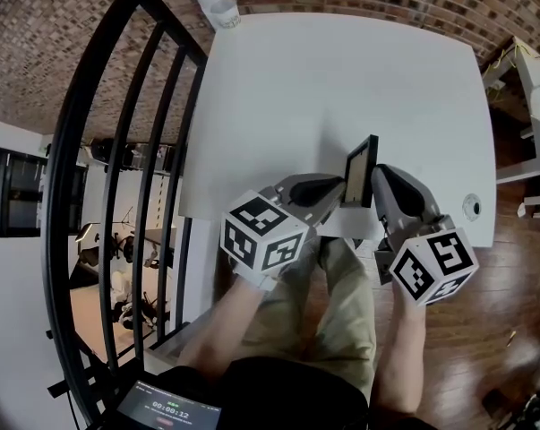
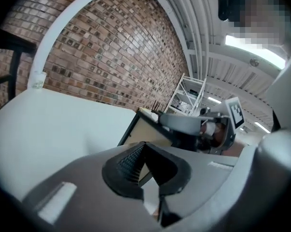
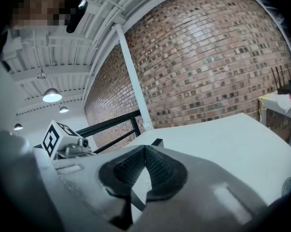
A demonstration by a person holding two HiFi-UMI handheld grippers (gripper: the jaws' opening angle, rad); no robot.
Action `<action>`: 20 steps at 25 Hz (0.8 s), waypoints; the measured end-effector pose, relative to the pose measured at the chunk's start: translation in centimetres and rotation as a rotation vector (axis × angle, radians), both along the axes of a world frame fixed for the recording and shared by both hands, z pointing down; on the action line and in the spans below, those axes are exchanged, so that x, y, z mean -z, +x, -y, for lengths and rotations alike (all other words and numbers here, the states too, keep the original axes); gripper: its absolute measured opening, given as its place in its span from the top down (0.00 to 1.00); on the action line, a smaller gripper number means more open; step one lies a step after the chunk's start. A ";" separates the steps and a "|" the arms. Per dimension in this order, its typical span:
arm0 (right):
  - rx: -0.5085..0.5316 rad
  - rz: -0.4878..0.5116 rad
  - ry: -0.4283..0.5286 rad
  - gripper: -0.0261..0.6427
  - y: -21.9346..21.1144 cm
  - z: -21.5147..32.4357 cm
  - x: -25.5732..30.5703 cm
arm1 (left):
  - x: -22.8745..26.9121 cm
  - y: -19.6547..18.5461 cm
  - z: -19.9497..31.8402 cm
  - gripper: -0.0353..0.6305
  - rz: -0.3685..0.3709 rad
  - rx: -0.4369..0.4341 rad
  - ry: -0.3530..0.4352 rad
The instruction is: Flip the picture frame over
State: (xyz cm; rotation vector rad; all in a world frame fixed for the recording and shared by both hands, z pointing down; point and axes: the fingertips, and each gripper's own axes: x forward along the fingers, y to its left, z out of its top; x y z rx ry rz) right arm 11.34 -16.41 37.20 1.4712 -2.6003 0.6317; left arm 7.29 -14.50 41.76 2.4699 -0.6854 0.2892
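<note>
A black picture frame (image 1: 361,170) stands on edge near the front edge of the white table (image 1: 341,79), tilted up, with its tan face turned left. My left gripper (image 1: 337,193) meets it from the left, my right gripper (image 1: 379,186) from the right. In the left gripper view the jaws (image 2: 143,153) are closed on the frame's tan panel (image 2: 145,132), and the right gripper (image 2: 203,127) shows behind it. In the right gripper view the jaws (image 3: 145,153) are pinched on the frame's thin black edge (image 3: 157,142).
A black railing (image 1: 117,150) runs along the table's left side, with a white post (image 1: 223,9) at the far left corner. A small round fitting (image 1: 472,206) sits at the table's front right. White shelving (image 1: 529,88) stands to the right, and a brick wall lies beyond.
</note>
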 end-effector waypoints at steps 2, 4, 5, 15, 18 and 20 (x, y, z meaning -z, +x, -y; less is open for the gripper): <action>-0.003 0.011 0.000 0.97 0.0 0.0 0.0 | -2.5 -0.4 0.3 0.93 0.078 -0.002 -0.022; -0.003 0.011 0.004 0.97 0.1 0.0 0.1 | -4.5 -0.6 0.5 0.93 0.150 -0.010 -0.037; -0.005 0.014 0.005 0.97 0.2 0.0 0.1 | -5.3 -0.5 0.6 0.93 0.178 -0.016 -0.044; -0.025 0.053 0.000 0.97 1.1 -0.3 0.0 | -9.4 1.3 0.5 0.89 0.330 -0.074 -0.085; -0.034 0.061 -0.003 0.97 1.4 -0.5 -0.2 | -9.9 1.2 0.6 0.88 0.349 -0.069 -0.088; -0.040 0.065 -0.003 0.97 1.5 -0.5 -0.3 | -10.2 1.0 0.7 0.88 0.366 -0.068 -0.087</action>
